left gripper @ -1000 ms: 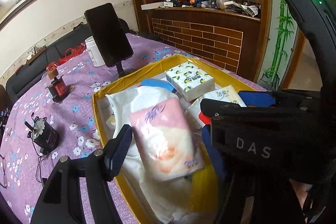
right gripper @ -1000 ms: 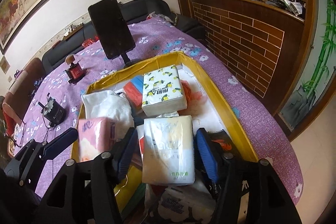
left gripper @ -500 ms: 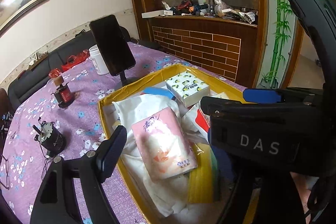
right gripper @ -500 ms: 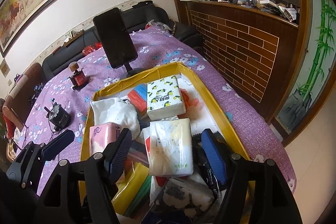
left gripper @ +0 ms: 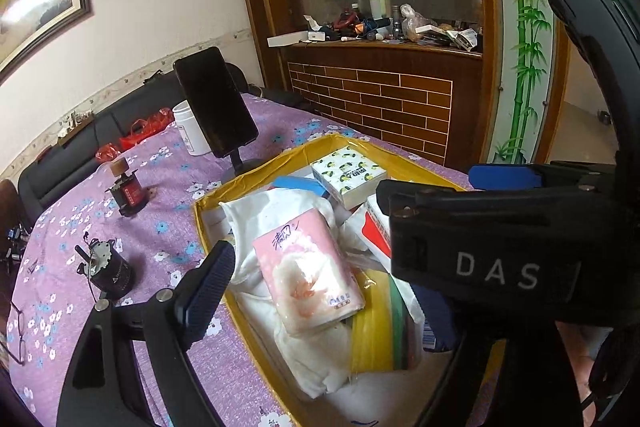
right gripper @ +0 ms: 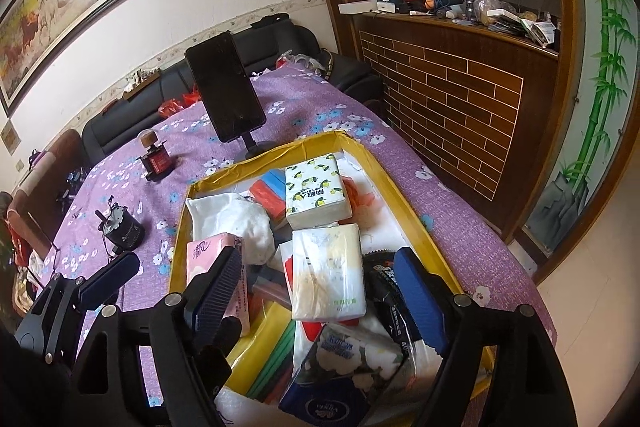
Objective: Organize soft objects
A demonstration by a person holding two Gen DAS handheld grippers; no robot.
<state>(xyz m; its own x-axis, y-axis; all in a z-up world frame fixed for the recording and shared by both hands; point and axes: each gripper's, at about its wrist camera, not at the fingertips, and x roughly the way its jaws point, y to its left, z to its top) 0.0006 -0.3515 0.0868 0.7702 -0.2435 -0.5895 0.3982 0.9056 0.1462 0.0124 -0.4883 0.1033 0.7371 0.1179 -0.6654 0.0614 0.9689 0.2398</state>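
A yellow-rimmed box (right gripper: 384,171) on the purple flowered table holds soft packs. A pink tissue pack (left gripper: 308,271) lies on white cloth (left gripper: 276,207) at the box's left; it also shows in the right wrist view (right gripper: 212,251). A white tissue pack (right gripper: 326,273) lies in the middle, a lemon-print pack (right gripper: 316,193) behind it, a blue flowered pack (right gripper: 340,371) in front. My left gripper (left gripper: 320,287) is open above the pink pack, not touching it. My right gripper (right gripper: 320,303) is open, raised over the white pack, empty.
A phone on a stand (right gripper: 226,91) rises just behind the box. A small red device (right gripper: 156,161) and a black motor part (right gripper: 124,233) sit on the table at left. A white jar (left gripper: 190,131) stands behind the phone. A brick-faced cabinet (right gripper: 460,107) is at right.
Both grippers have risen and pulled back from the box. The pink pack, earlier between the left fingers, now lies free on the white cloth; the white pack likewise lies free.
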